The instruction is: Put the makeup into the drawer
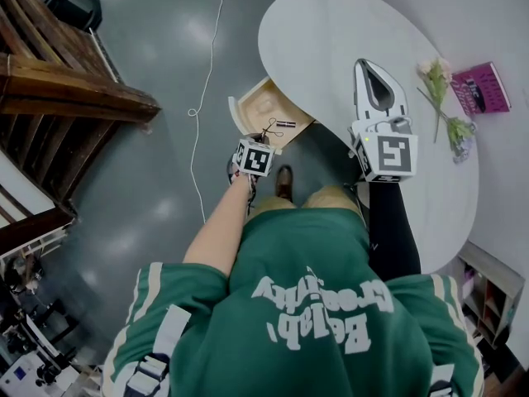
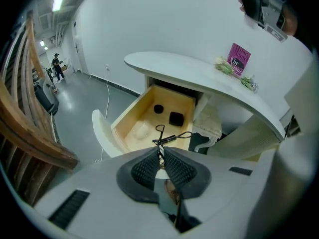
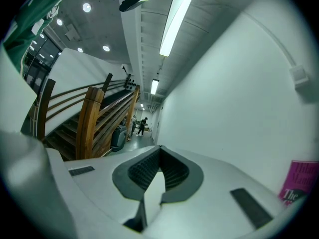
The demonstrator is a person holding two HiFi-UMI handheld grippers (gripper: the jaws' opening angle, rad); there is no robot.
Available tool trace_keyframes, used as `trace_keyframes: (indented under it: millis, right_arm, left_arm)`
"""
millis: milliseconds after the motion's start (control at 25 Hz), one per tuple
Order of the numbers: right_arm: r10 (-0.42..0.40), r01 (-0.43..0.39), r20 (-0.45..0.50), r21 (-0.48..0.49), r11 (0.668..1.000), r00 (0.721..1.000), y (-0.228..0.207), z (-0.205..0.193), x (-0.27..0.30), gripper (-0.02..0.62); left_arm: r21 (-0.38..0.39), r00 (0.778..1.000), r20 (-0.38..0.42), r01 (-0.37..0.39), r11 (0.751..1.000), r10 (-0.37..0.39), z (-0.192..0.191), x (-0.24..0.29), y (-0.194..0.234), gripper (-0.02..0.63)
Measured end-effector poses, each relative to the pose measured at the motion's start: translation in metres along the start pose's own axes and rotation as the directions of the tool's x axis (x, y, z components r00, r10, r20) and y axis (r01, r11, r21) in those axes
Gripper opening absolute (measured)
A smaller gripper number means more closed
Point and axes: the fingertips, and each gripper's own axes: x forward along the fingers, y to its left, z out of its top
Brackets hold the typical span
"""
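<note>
The wooden drawer (image 1: 252,106) stands pulled out from under the white oval table (image 1: 331,31). My left gripper (image 1: 266,137) hangs just above the drawer's near edge, pointing down, shut on a thin black metal eyelash curler (image 1: 274,126). In the left gripper view the eyelash curler (image 2: 163,136) sticks out past the pads (image 2: 147,167) of the left gripper (image 2: 160,151) over the drawer (image 2: 130,114). Inside lie a black round piece (image 2: 158,109), a black square piece (image 2: 176,118) and a pale clear item (image 2: 139,130). My right gripper (image 1: 364,64) hovers level over the table, shut and empty; the right gripper (image 3: 159,152) faces a white wall.
A pink book (image 1: 479,88) and pale artificial flowers (image 1: 442,98) lie on the table's right side. A white cable (image 1: 207,73) runs across the grey floor left of the drawer. A wooden staircase (image 1: 50,64) fills the far left. The person's shoe (image 1: 284,182) stands below the drawer.
</note>
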Motion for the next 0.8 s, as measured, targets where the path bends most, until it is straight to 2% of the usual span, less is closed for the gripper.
trace_keyframes:
  millis: [320,360,400,440,800]
  right_arm:
    - [-0.021,0.021,-0.005,-0.002,1.0,1.0,-0.003,-0.001,-0.006,0.009]
    - [-0.023,0.023,-0.006,-0.001,1.0,1.0,-0.004,-0.002,-0.007,0.009]
    - [-0.025,0.025,-0.007,0.001,1.0,1.0,-0.005,-0.003,-0.008,0.009]
    - [-0.027,0.027,-0.008,0.001,1.0,1.0,-0.006,-0.004,-0.009,0.009]
    - [-0.031,0.031,-0.001,0.005,1.0,1.0,-0.002,0.0,-0.013,0.009]
  left_arm:
    - [0.025,1.0,0.013,0.004,1.0,-0.005,0.002,0.004,-0.001,0.041]
    - [0.027,1.0,0.015,0.007,1.0,-0.008,0.002,0.006,-0.001,0.082]
    - [0.026,1.0,0.008,0.011,1.0,-0.011,0.002,0.007,-0.001,0.231]
    - [0.023,1.0,-0.004,0.014,1.0,-0.013,0.001,0.007,-0.001,0.254]
    - [0.025,1.0,0.016,0.016,1.0,-0.016,0.007,-0.004,-0.001,0.261]
